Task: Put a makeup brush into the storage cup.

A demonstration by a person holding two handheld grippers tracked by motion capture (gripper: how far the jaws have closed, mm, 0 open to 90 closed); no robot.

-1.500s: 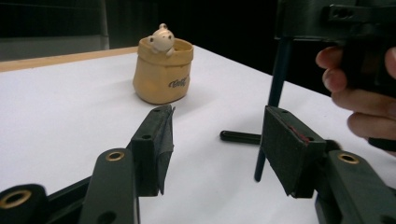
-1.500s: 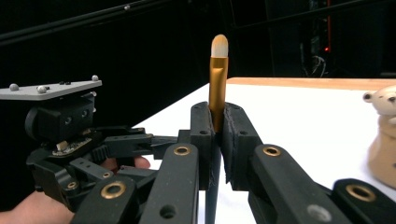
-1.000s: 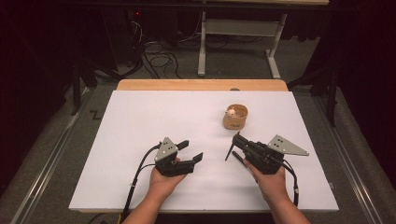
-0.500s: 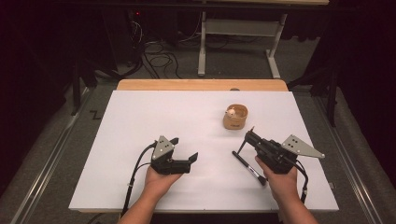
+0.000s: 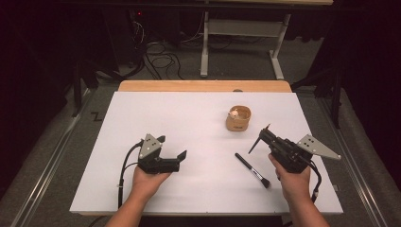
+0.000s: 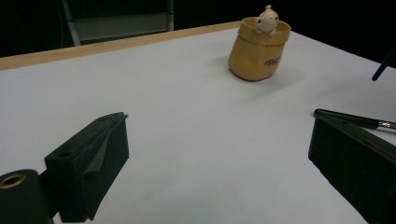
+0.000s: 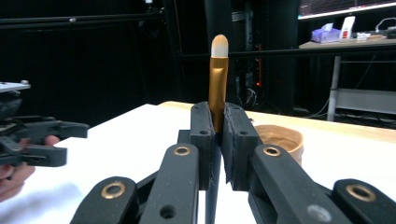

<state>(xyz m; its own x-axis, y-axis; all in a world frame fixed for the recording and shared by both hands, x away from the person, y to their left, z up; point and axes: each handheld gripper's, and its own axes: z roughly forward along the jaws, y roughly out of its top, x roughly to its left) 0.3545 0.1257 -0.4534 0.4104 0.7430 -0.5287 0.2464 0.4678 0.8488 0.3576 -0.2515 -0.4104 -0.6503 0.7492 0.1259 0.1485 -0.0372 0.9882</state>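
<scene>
Right jaws: we see the right gripper (image 7: 217, 140) pinching a gold-handled brush (image 7: 217, 79), bristles up.
Left jaws: the left gripper (image 5: 171, 152) has just been opening; jaws spread, nothing between.
Change: since a second ago a black brush (image 5: 253, 170) lies on the bench (image 5: 189, 123), lower centre.
Meaning: we judge the tan holder (image 5: 238, 119), upper centre, comes next.

In the right gripper view, the gold brush (image 7: 216, 88) is hidden below its clamped section by the right gripper (image 7: 218, 135). In the left gripper view, the black brush (image 6: 355, 119) runs off the right edge, bristles unseen. Lettering on the pot (image 6: 258, 49) is illegible.
</scene>
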